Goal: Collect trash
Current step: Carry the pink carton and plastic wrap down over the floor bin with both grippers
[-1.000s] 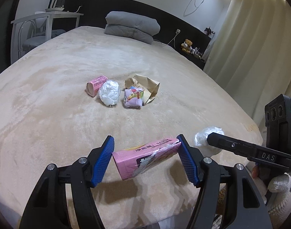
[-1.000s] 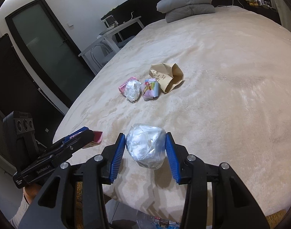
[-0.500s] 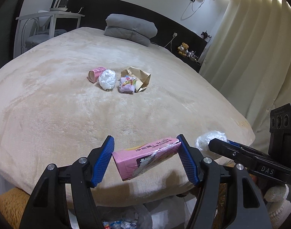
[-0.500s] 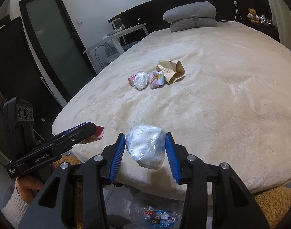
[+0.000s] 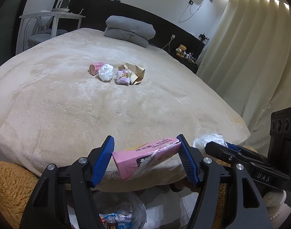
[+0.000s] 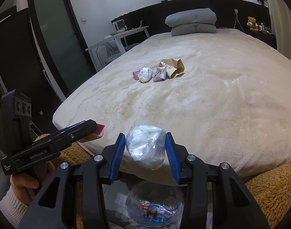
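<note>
My left gripper (image 5: 145, 159) is shut on a pink carton (image 5: 145, 157), held past the foot edge of the beige bed (image 5: 88, 105). My right gripper (image 6: 145, 152) is shut on a crumpled clear plastic wad (image 6: 146, 146), also past the bed edge. A trash bin lined with a clear bag (image 6: 155, 208) holding wrappers sits on the floor below both grippers; it also shows in the left wrist view (image 5: 122, 211). On the bed lie a pink carton (image 5: 94, 67), a white plastic wad (image 5: 106, 72), a colourful wrapper (image 5: 123, 77) and a brown paper bag (image 5: 136, 72).
Grey folded pillows (image 5: 130, 30) lie at the bed's head. A white side table (image 5: 51, 19) stands at the left, curtains (image 5: 250, 47) at the right. An orange fluffy rug (image 6: 269, 187) lies on the floor by the bed. A dark door (image 6: 55, 38) is at the far left.
Both grippers have drawn back from over the bed to beyond its foot edge, still holding their items. The trash bin has come into view below them.
</note>
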`<state>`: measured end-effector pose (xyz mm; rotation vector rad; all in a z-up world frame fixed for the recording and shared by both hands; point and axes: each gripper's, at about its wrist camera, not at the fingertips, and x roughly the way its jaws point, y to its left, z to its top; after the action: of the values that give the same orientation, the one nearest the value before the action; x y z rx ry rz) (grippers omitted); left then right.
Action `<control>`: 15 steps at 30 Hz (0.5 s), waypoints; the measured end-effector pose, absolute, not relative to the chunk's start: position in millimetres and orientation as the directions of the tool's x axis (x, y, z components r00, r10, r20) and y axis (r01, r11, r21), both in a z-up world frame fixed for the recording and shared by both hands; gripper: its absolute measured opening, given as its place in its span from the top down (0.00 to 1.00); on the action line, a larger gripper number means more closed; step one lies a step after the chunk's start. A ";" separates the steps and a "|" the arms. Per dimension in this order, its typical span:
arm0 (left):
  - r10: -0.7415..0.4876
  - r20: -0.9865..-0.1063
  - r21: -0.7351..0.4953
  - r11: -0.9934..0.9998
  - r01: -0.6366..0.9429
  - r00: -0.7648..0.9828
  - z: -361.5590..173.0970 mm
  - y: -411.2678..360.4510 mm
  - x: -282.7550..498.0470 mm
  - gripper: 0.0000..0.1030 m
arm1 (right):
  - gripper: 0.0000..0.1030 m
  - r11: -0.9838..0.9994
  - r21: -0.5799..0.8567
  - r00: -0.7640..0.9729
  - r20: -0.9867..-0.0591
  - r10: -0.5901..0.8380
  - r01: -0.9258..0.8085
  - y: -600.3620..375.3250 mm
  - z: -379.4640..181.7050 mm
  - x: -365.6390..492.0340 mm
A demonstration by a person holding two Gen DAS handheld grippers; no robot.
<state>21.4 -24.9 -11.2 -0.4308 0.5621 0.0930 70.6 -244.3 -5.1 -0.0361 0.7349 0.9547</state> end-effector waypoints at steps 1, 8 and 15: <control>-0.030 -0.536 -0.368 0.908 -0.201 0.844 -12.3 -26.9 18.6 0.36 | 0.58 0.597 0.284 0.358 -0.585 0.728 -0.750 -245.9 -5.4 68.4; -0.047 -0.536 -0.389 0.900 -0.198 0.843 -18.3 -35.5 -1.8 0.36 | 0.58 0.595 0.295 0.343 -0.596 0.727 -0.748 -255.0 -13.5 51.7; -0.082 -0.552 -0.406 0.896 -0.181 0.830 -28.8 -48.4 -10.4 0.36 | 0.58 0.606 0.315 0.322 -0.624 0.712 -0.730 -260.2 -29.5 45.0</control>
<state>-10.4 -48.4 -28.8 -0.4646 0.5953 0.0546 45.0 -260.2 -29.5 -0.0259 0.8051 0.9471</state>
